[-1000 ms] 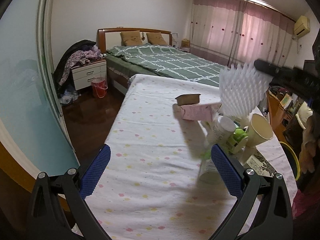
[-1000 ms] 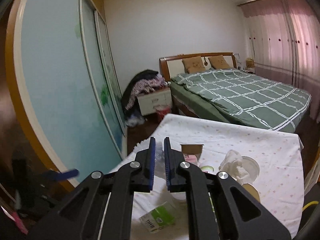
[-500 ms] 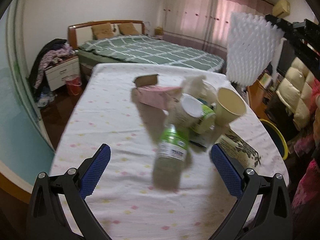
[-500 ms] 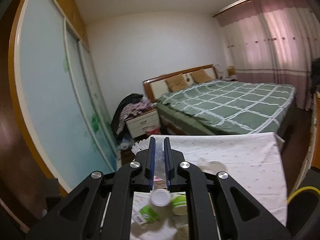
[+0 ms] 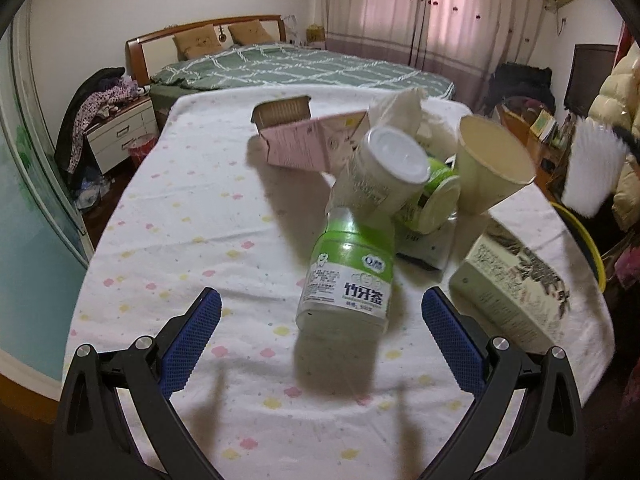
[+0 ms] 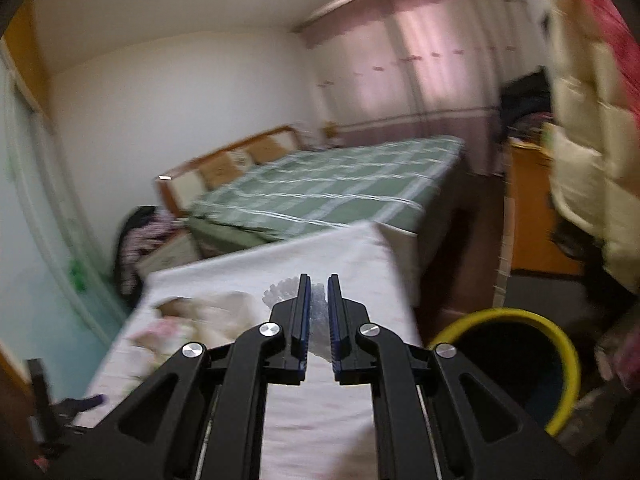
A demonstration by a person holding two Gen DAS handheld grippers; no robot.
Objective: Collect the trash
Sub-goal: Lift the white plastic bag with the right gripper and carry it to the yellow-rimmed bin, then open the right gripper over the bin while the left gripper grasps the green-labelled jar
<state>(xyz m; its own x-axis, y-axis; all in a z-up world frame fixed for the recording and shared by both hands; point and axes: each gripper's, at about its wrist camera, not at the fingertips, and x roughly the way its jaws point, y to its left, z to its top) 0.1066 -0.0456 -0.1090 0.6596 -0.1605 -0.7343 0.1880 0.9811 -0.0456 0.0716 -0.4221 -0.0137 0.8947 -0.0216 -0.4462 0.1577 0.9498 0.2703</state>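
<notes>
Across the spotted tablecloth [image 5: 192, 216] my left gripper [image 5: 320, 320] gapes empty before a green-labelled bottle [image 5: 348, 276] fronting the cup [image 5: 492, 168] and cartons, while my right gripper [image 6: 316, 312] pinches white foam netting [image 6: 280, 294] near the yellow-rimmed bin [image 6: 568, 352].

Right wrist view: motion-blurred throughout; the pale heap of trash [image 6: 200, 316] on the cloth-covered table [image 6: 320, 408] cannot be told apart.
White dimpled foam sheet [image 6: 318, 312]: mostly hidden between the right gripper's fingers [image 6: 304, 320].
Yellow-rimmed dark bin [image 5: 588, 240]: largely cut off behind the table edge in the left view.
Green-labelled plastic bottle [image 5: 348, 276]: small print unreadable.
</notes>
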